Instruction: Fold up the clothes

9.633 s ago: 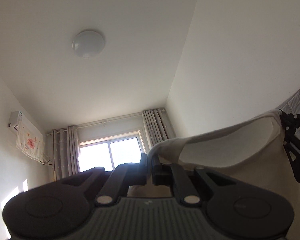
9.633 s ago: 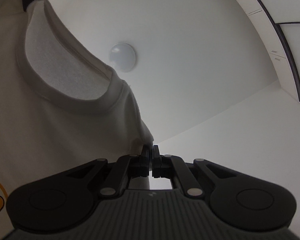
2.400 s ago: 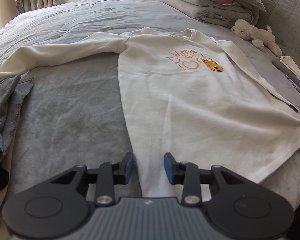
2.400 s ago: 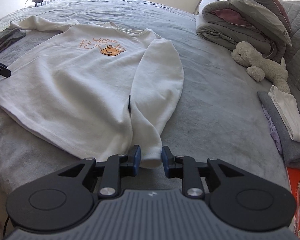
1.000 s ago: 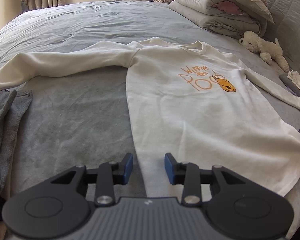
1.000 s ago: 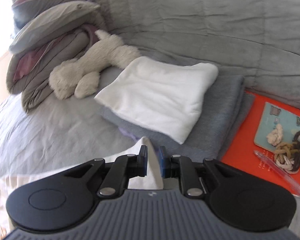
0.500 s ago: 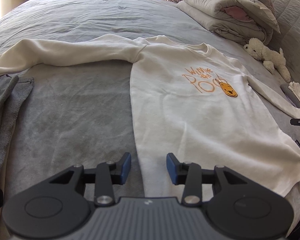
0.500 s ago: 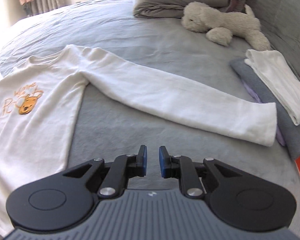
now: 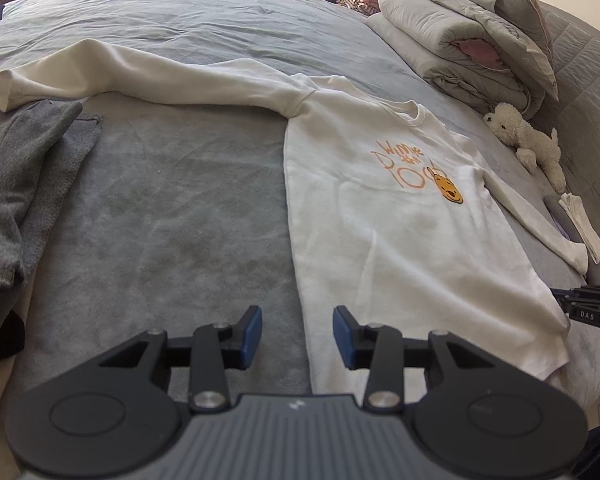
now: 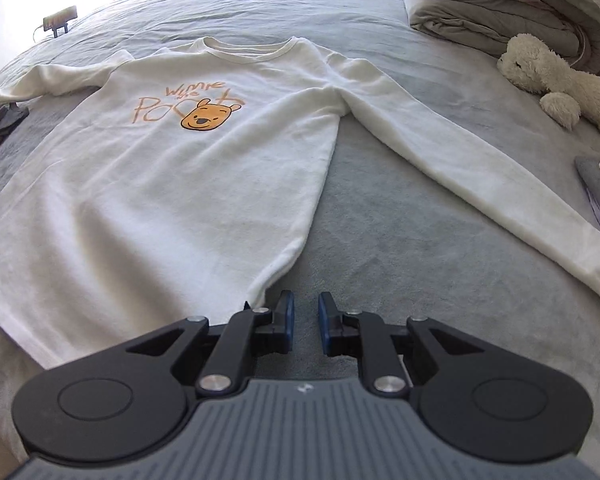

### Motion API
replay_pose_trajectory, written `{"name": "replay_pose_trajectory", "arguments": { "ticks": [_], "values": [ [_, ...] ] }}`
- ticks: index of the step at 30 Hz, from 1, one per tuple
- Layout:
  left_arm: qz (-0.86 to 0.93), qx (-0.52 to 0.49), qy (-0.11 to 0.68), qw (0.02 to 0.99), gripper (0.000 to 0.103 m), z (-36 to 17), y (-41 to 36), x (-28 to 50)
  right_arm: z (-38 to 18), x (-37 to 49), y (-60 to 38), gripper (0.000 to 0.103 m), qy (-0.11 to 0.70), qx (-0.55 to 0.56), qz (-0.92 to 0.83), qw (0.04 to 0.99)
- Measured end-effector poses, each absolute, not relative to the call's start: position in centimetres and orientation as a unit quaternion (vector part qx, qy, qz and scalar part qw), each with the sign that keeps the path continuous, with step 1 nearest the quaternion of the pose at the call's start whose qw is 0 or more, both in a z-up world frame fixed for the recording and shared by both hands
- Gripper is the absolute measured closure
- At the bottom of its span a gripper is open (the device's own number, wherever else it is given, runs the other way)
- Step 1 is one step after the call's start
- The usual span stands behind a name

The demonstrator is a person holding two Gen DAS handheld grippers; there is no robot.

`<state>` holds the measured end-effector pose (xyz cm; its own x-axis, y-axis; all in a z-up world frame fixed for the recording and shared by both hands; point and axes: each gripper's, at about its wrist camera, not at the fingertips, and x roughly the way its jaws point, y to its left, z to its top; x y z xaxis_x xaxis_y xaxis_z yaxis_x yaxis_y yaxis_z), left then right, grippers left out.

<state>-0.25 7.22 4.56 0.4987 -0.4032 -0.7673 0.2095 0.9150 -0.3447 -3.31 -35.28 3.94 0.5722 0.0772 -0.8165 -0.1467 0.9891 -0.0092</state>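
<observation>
spread flat now, sweatshirt [image 10: 204, 184] covers grey bed [image 10: 400, 232].

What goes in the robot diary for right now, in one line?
step: shirt flat on bed, sleeves spread, unfolded | left gripper: open, empty, at hem | right gripper: open, empty, at hem corner

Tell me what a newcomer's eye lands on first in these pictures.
The white long-sleeved shirt spread flat, front up, on the grey bed, both sleeves stretched out sideways, draws the eye first, above all its orange bear print. Next comes the white plush toy beside the folded quilts at the bed's far right.
</observation>
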Motion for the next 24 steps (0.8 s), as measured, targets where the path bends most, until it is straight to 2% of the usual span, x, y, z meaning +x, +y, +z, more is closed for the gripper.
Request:
{"name": "replay_pose_trajectory", "arguments": {
  "ticks": [4,13,17,21,24],
  "values": [
    [-0.194,-0.103,0.477,0.851,0.062,4.2,7.0,-1.4,3.9,-5.2,-35.5,0.08,0.46,-0.009,0.043,0.887],
    [-0.222,-0.095,0.491,0.837,0.061,3.5,6.1,-3.9,4.1,-9.4,-36.1,0.08,0.458,0.053,0.042,0.887],
    [-0.223,-0.096,0.495,0.834,0.063,3.5,5.7,-4.1,4.2,-11.3,-36.4,0.08,0.456,0.081,0.041,0.885],
    [-0.214,-0.121,0.505,0.828,0.07,3.4,6.2,-3.8,4.3,-12.2,-37.0,0.08,0.452,0.126,0.035,0.883],
    [-0.211,-0.138,0.504,0.826,0.071,3.1,6.5,-4.0,4.3,-12.4,-37.7,0.08,0.447,0.167,0.027,0.879]
  ]
}}
